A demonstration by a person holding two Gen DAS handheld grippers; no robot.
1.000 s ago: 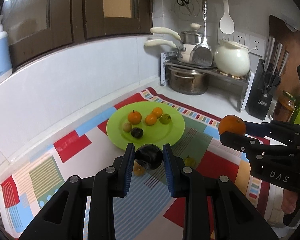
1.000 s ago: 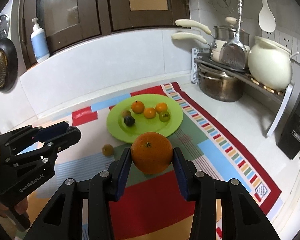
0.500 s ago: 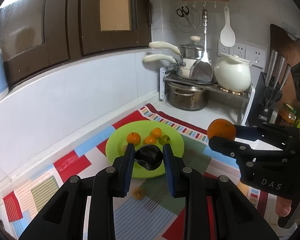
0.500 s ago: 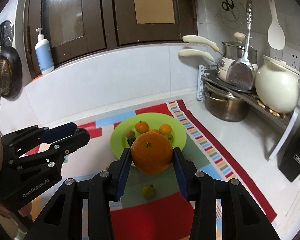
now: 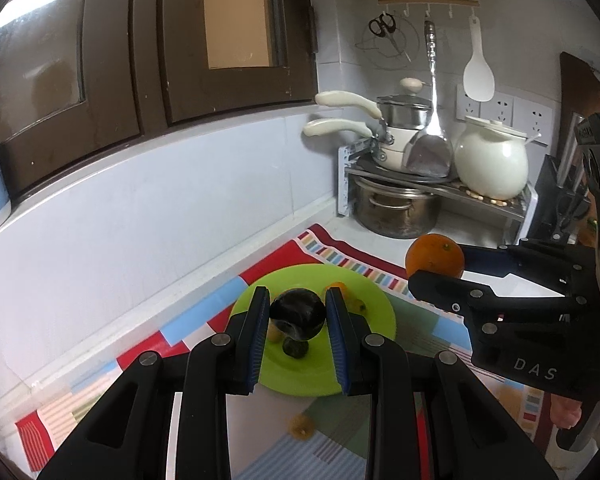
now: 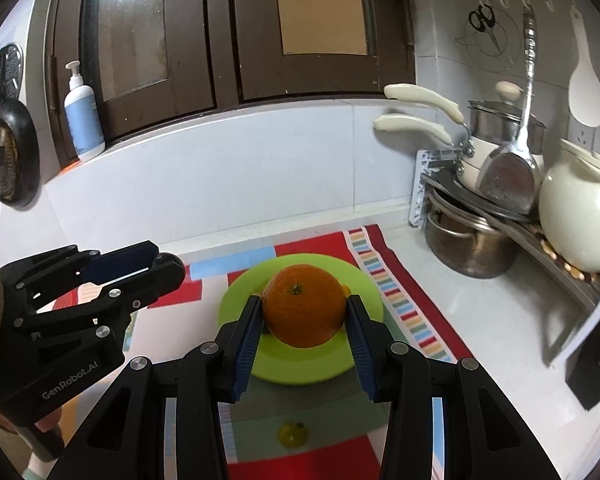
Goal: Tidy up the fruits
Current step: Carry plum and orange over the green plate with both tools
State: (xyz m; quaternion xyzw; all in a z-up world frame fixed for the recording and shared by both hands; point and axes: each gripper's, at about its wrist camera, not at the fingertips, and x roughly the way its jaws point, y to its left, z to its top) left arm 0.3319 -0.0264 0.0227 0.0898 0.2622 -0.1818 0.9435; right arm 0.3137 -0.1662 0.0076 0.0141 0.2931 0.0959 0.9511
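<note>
On the striped cloth (image 6: pixel 404 300) by the white wall stood the green plate (image 5: pixel 374 312), and it held several small fruits. From my left camera I could see there a dark green one (image 5: pixel 295 347), a yellowish one (image 5: pixel 275 334) and a small orange one (image 5: pixel 337 286), all partly hidden behind my tongs, so I cannot tell the full number. One little yellow fruit (image 6: pixel 292 434) lay alone on the cloth, nearer to me than the plate and well apart from it.

My left tongs (image 5: pixel 298 334) were pinching a dark plum (image 5: pixel 298 318). It was almost black and glossy, roundish, and both blue pads touched its sides. It hung in the air in front of the plate. I cannot tell where its stem end pointed.

My right tongs (image 6: pixel 303 330) were clamped on a big orange (image 6: pixel 304 306), also in the air over the plate's near half. Its skin was bright and finely pitted. The green stem button looked toward my camera and a little upward. It was nearly a ball, so no long axis showed.

At the right, on the metal rack (image 6: pixel 516 224), stood stacked pans (image 6: pixel 496 144) and a white pot (image 6: pixel 576 216). A steel pot (image 6: pixel 468 240) sat under the rack. What was inside them I could not see.
</note>
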